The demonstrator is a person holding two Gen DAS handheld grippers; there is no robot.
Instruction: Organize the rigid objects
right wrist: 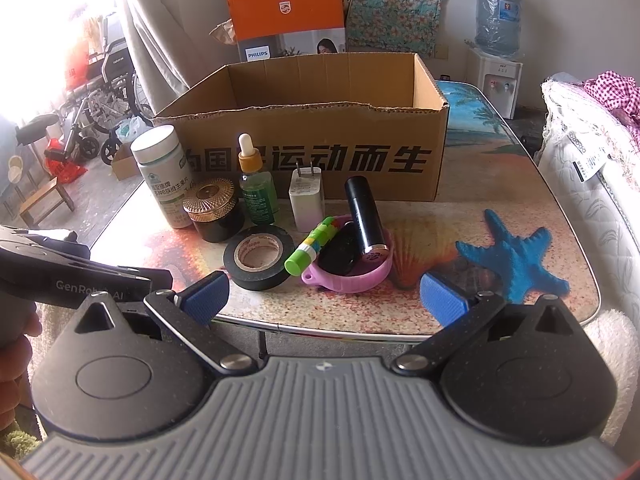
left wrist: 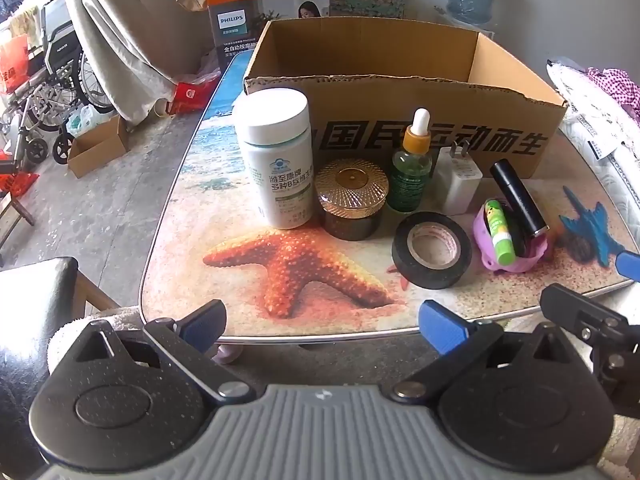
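Observation:
An open cardboard box (left wrist: 440, 136) (right wrist: 320, 160) stands at the back of the beach-print table (left wrist: 248, 280) (right wrist: 480, 208). In front of it stand a white pill bottle (left wrist: 278, 160) (right wrist: 164, 176), a gold-lidded dark jar (left wrist: 352, 200) (right wrist: 212, 210), a green dropper bottle (left wrist: 412, 168) (right wrist: 256, 188) and a white charger (left wrist: 456, 184) (right wrist: 306, 200). A roll of black tape (left wrist: 432, 256) (right wrist: 258, 256) lies nearer. A pink dish (left wrist: 512, 256) (right wrist: 352, 276) holds a green glue stick (left wrist: 500, 232) (right wrist: 310, 250) and a black tube (left wrist: 518, 196) (right wrist: 366, 216). My left gripper (left wrist: 322, 326) and right gripper (right wrist: 324, 300) hang open and empty over the near edge.
A Philips carton (left wrist: 264, 4) (right wrist: 288, 20) stands behind the box. A wheelchair (left wrist: 56, 80) (right wrist: 108, 96) and a small box sit on the floor at left. A water dispenser (right wrist: 496, 40) is at the back right, and bedding (right wrist: 592, 168) borders the table's right side.

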